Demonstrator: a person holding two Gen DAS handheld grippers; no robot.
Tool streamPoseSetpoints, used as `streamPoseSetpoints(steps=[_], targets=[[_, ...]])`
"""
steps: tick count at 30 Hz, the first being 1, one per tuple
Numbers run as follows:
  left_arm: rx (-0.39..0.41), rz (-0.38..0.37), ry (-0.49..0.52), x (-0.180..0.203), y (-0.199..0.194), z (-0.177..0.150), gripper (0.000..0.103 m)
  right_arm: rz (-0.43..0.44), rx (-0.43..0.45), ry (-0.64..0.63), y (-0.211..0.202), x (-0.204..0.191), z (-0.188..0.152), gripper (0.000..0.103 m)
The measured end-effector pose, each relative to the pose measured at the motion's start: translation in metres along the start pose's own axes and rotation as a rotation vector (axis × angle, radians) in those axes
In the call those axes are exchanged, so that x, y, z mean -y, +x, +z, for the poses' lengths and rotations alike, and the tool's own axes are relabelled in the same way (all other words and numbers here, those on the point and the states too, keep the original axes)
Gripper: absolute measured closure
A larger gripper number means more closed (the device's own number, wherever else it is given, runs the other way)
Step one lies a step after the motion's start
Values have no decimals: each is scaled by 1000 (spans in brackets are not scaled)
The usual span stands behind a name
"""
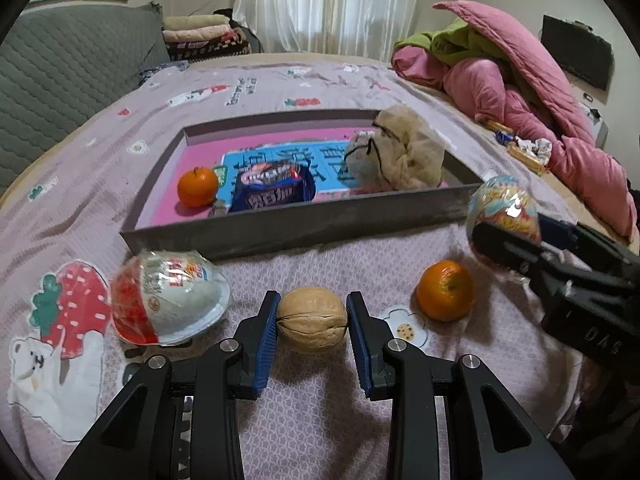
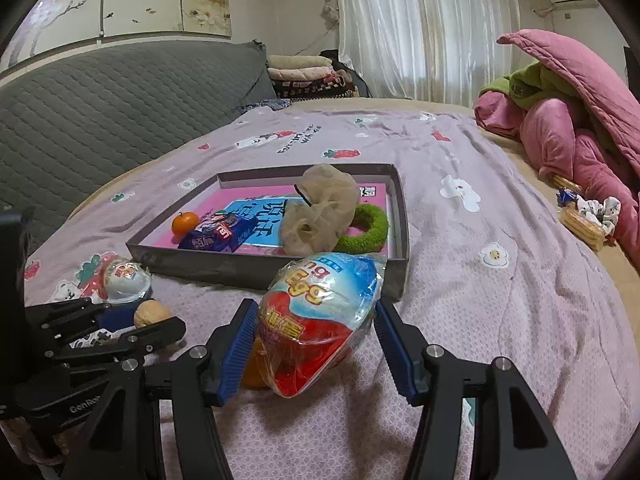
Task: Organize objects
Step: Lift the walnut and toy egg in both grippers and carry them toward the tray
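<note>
The left gripper (image 1: 312, 318) is closed on the walnut (image 1: 312, 319), which lies on the bed. The right gripper (image 2: 316, 330) clamps a toy egg (image 2: 320, 316). Beyond both fingers stands the box (image 1: 280, 222). Next move, I think: lift and carry both into it.

The wrapped toy egg (image 2: 320, 316) reads "Egg" in orange letters. The black claw (image 2: 100, 344) left of it is stamped "GenRo…", cut off.

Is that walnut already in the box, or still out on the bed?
Still out. The walnut lies on the blanket in front of the box, with the left claw shut on it.
</note>
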State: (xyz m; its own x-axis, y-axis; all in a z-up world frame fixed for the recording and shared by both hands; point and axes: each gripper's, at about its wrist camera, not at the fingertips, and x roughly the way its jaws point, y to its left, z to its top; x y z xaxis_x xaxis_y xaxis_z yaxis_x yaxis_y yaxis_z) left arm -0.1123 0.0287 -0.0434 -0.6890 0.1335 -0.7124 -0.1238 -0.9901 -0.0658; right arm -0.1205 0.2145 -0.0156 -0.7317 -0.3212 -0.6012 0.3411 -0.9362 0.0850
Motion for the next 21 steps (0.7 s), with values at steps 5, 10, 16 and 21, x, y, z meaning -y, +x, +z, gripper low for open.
streamPoseSetpoints(steps=[5, 10, 16, 21], targets=[[44, 1, -5, -2, -19, 6, 69, 1, 32, -27, -9, -6, 0, 43], [80, 6, -20, -10, -37, 12, 69, -4, 73, -58, -20, -13, 1, 43], [112, 12, -40, -21, -52, 20, 69, 11, 113, -70, -33, -18, 7, 43], [128, 20, -50, -29, -60, 25, 69, 18, 132, -88, -42, -25, 12, 43]])
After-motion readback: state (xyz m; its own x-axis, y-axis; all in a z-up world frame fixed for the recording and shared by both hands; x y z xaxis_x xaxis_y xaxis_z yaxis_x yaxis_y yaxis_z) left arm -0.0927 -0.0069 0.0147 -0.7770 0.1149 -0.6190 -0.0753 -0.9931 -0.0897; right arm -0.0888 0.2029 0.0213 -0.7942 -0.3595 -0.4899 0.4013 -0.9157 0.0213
